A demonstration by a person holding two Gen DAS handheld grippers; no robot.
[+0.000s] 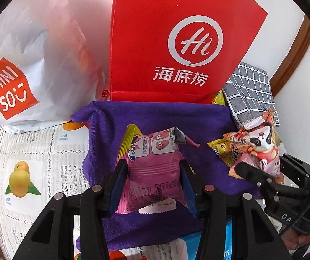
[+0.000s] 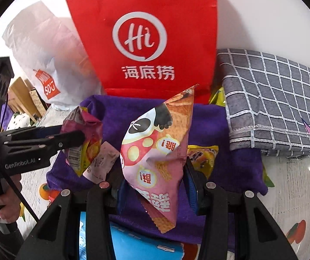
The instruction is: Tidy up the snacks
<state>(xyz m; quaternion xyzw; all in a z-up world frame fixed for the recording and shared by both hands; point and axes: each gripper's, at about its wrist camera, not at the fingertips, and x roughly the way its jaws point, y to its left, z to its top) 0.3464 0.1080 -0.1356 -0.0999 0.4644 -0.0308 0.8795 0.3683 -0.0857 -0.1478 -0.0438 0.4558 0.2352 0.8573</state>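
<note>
My left gripper [image 1: 152, 173] is shut on a pink snack packet [image 1: 155, 162] with a yellow edge, held over the purple towel [image 1: 209, 119]. My right gripper [image 2: 152, 186] is shut on a pink panda snack packet [image 2: 155, 143], also over the purple towel [image 2: 230, 162]. Each gripper shows in the other's view: the right one with its panda packet [image 1: 261, 149] at the right, the left one [image 2: 74, 138] with its pink packet [image 2: 83, 125] at the left. A yellow snack packet [image 2: 202, 156] lies on the towel by my right finger.
A red Haidilao bag [image 1: 176, 39] stands upright behind the towel. A white Miniso bag [image 1: 25, 65] stands left of it. A folded grey checked cloth [image 2: 269, 99] lies at the right. A fruit-print tablecloth [image 1: 25, 162] covers the table. A blue packet [image 2: 137, 242] lies near me.
</note>
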